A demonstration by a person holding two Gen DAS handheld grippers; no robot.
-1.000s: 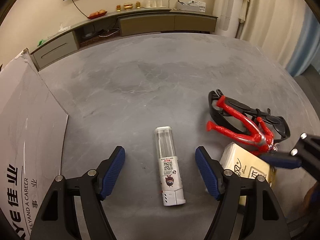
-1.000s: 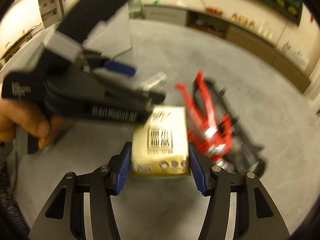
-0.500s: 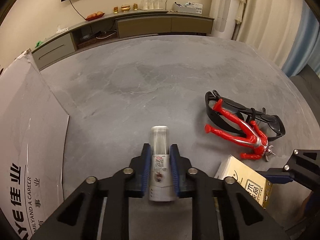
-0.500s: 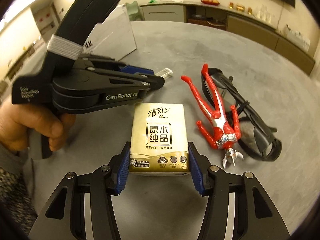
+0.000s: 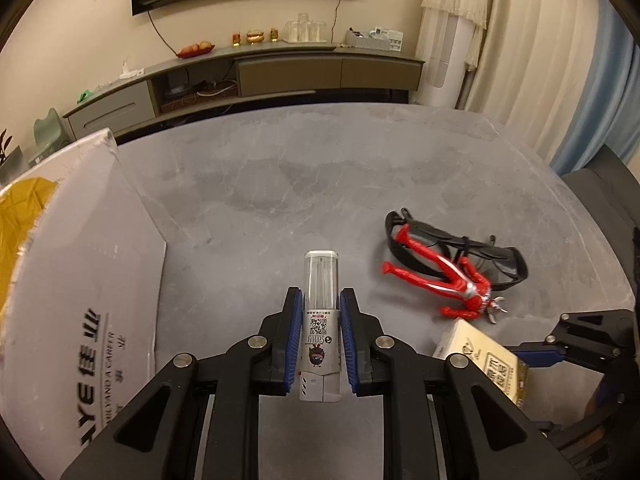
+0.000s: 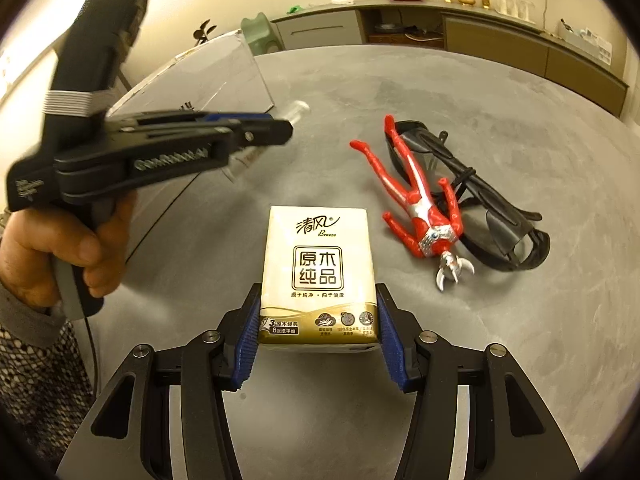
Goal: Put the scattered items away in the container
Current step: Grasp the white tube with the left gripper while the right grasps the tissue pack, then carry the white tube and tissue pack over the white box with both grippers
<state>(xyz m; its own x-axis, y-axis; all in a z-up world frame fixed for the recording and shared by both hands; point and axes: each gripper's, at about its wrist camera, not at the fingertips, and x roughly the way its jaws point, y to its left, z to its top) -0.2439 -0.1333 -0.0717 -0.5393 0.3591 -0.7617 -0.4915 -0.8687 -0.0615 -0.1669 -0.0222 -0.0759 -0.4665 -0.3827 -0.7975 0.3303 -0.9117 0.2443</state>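
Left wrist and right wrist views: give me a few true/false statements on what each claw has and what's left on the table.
1. The left claw is shut on the tube. True.
2. The right claw holds the figure. False: it grips the tissue pack; the figure lies on the table.
3. The figure lies against the glasses. True.
4. The tube is already in the box. False: it is in the left claw, beside the box.
5. The glasses are in a claw. False: they lie on the table.
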